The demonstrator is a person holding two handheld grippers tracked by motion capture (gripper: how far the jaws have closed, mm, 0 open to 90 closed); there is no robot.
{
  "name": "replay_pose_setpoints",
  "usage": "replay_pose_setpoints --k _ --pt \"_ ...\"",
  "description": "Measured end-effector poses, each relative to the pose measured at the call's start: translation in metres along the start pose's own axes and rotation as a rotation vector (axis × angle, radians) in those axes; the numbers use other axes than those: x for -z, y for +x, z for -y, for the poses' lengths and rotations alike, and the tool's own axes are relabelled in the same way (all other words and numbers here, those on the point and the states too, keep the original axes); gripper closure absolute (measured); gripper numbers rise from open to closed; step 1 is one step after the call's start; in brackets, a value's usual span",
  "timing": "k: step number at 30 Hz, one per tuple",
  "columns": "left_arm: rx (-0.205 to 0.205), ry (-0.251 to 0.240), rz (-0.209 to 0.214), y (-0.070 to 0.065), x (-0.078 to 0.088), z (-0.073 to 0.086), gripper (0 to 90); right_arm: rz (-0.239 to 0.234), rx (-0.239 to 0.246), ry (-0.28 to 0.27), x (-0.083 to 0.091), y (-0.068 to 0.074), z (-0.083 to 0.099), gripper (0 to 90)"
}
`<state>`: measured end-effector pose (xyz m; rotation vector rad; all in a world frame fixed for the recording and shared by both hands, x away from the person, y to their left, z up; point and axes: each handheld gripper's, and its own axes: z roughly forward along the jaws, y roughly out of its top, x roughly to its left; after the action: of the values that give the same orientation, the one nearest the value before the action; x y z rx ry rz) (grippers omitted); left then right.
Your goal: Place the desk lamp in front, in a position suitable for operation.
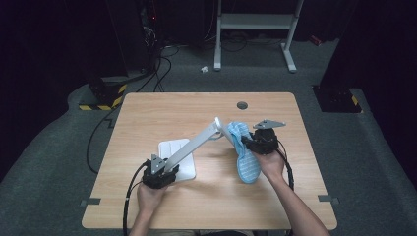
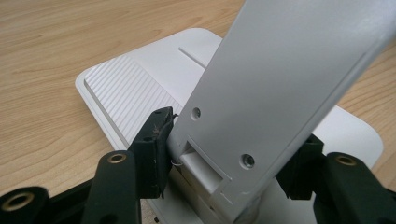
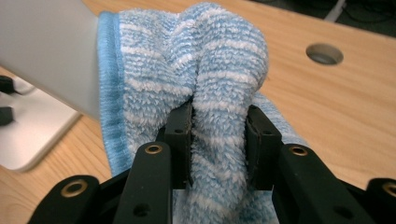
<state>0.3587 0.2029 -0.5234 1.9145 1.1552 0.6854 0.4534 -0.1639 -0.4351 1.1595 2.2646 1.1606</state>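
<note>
A white desk lamp stands on the wooden table point(image 1: 147, 113), its flat base point(image 1: 173, 149) left of centre and its arm point(image 1: 194, 143) slanting up to the right. My left gripper point(image 1: 158, 174) is shut on the foot of the lamp arm point(image 2: 261, 98), one pad on each side, above the ribbed base point(image 2: 126, 88). My right gripper point(image 1: 256, 143) is shut on a blue-and-white striped towel point(image 1: 246, 157). The pinched fold of the towel point(image 3: 219, 84) bulges between the pads and presses against the lamp's upper arm point(image 3: 46, 51).
A round cable hole point(image 1: 242, 105) sits near the table's far edge. Beyond the table are a white metal frame point(image 1: 255, 22), floor cables and a yellow-black striped block point(image 1: 103, 98). Cables trail from both grippers toward the near edge.
</note>
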Motion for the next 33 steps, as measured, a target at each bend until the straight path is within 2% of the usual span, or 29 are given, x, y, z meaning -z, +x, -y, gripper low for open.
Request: replay_pose_setpoints --k 3,9,10,14,17,19,22,27,33 --pt "0.001 0.000 -0.001 0.000 0.000 0.000 44.8 0.016 -0.020 0.033 -0.010 -0.007 0.010 66.6" --pt "0.000 0.001 -0.001 0.000 0.000 0.000 44.8 0.044 -0.029 0.082 -0.024 -0.015 0.023 66.7" --pt "0.001 0.001 -0.001 0.000 0.000 0.000 44.8 0.058 -0.041 0.105 -0.030 -0.019 0.029 66.7" --pt "0.000 0.001 -0.001 0.000 0.000 0.000 44.8 0.068 -0.051 0.121 -0.036 -0.023 0.036 66.7" --pt "-0.001 0.001 -0.002 0.000 0.000 0.000 44.8 0.086 -0.022 0.136 -0.040 -0.018 0.037 66.9" --pt "0.000 0.001 -0.003 0.000 0.000 0.000 44.8 0.088 -0.015 0.137 -0.039 -0.017 0.037 67.0" --pt "0.002 0.000 -0.002 0.000 0.000 0.000 44.7 0.069 -0.045 0.130 -0.037 -0.020 0.036 67.1" --pt "0.003 0.000 -0.003 0.000 0.000 0.000 44.7 0.038 -0.058 0.107 -0.028 -0.018 0.033 67.0" --pt "0.006 -0.002 -0.003 -0.001 0.000 0.000 44.7 0.000 -0.039 0.061 -0.012 -0.010 0.021 66.9"
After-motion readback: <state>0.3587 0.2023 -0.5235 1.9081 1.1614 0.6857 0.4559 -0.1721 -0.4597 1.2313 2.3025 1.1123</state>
